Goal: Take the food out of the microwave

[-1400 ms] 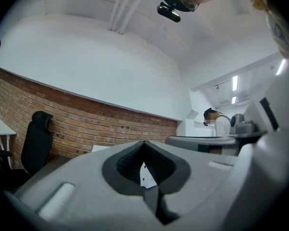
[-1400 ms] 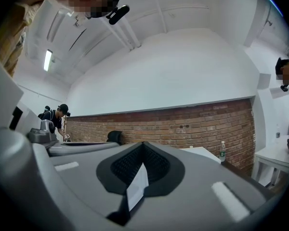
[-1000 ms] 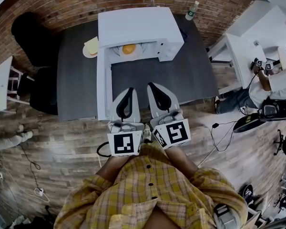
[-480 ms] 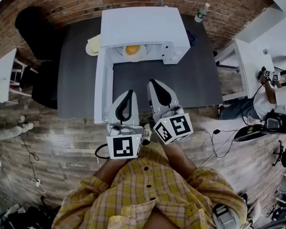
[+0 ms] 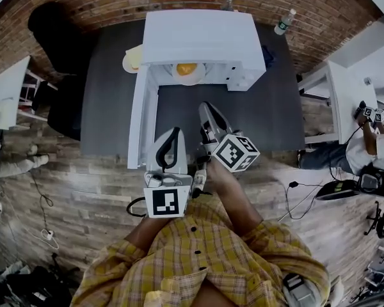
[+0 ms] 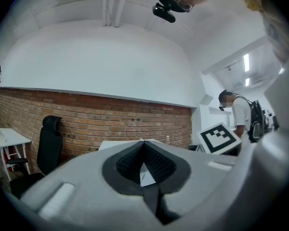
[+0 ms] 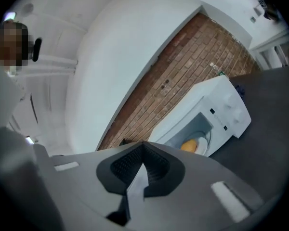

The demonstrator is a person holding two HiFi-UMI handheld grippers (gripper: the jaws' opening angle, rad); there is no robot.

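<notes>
Nearest the person, the left gripper [image 5: 173, 135] is held at the table's near edge, level and pointing toward the microwave, with its jaws pressed together and nothing between them. Just beside it and a little further forward, the right gripper [image 5: 208, 109] is held over the dark table [image 5: 262, 117], rolled onto its side. Its jaws are likewise pressed together on nothing. Beyond the left gripper, the microwave door [image 5: 143, 117] is seen swung fully open to the left, so the opening step is judged to be done and the reach toward the cavity to be the step in hand. Further back, inside the white microwave [image 5: 201, 37], the food [image 5: 186, 69], a rounded orange-yellow item, is seen on a white plate [image 5: 191, 78], well apart from both grippers. It has not yet been taken out. For the next move, the right gripper's jaws would have to be spread and the gripper brought level into the cavity. The plate's rim would then have to be pinched and the plate drawn out flat, so that the food is not tipped off. A second plate [image 5: 132, 59] is seen just left of the microwave, and bottles [image 5: 285, 20] are seen behind it.
</notes>
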